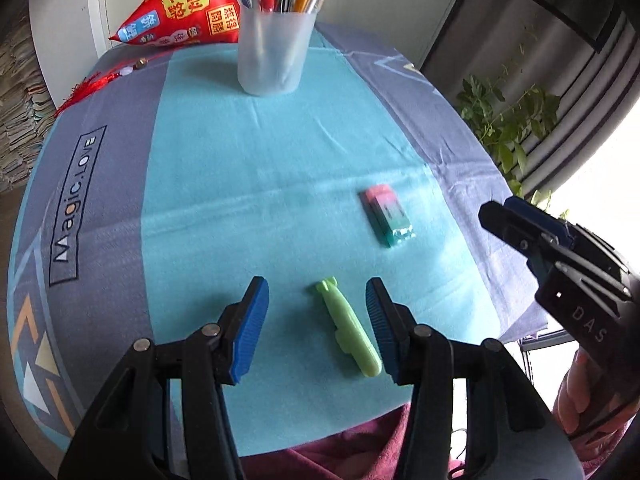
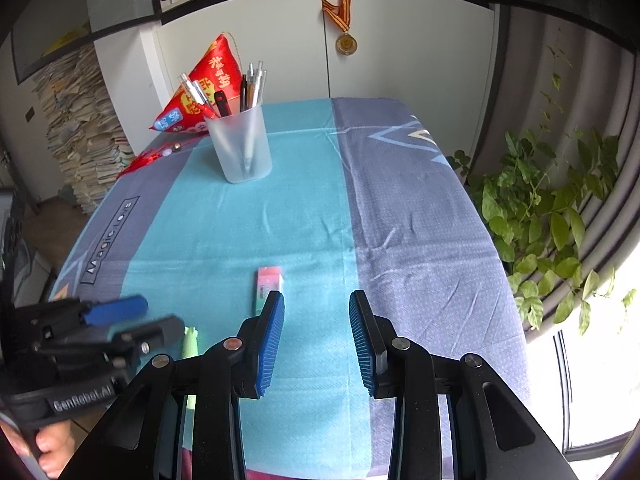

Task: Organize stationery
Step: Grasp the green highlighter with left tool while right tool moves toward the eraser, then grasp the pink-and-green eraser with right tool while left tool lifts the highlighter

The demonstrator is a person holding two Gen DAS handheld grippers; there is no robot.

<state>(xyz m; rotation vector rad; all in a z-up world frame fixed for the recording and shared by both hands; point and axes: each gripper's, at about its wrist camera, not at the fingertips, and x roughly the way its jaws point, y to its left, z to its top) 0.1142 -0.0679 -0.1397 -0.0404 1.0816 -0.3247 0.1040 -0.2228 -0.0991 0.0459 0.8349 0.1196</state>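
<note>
A light green torpedo-shaped stationery piece (image 1: 349, 327) lies on the teal cloth between the open pads of my left gripper (image 1: 317, 292), closer to the right pad; nothing is held. In the right wrist view only its tip (image 2: 190, 342) shows. A pink-and-green eraser (image 1: 387, 215) lies farther right; in the right wrist view the eraser (image 2: 267, 287) sits just ahead of my open, empty right gripper (image 2: 317, 304), near its left pad. A frosted pen cup (image 1: 274, 48) full of pens stands at the back, also seen in the right wrist view (image 2: 241, 146).
A red triangular snack bag (image 1: 182, 4) and a red tassel charm (image 1: 96, 80) lie at the back left. The table edge on the right drops toward a leafy plant (image 2: 536, 216). Stacked papers (image 2: 80, 132) stand left of the table.
</note>
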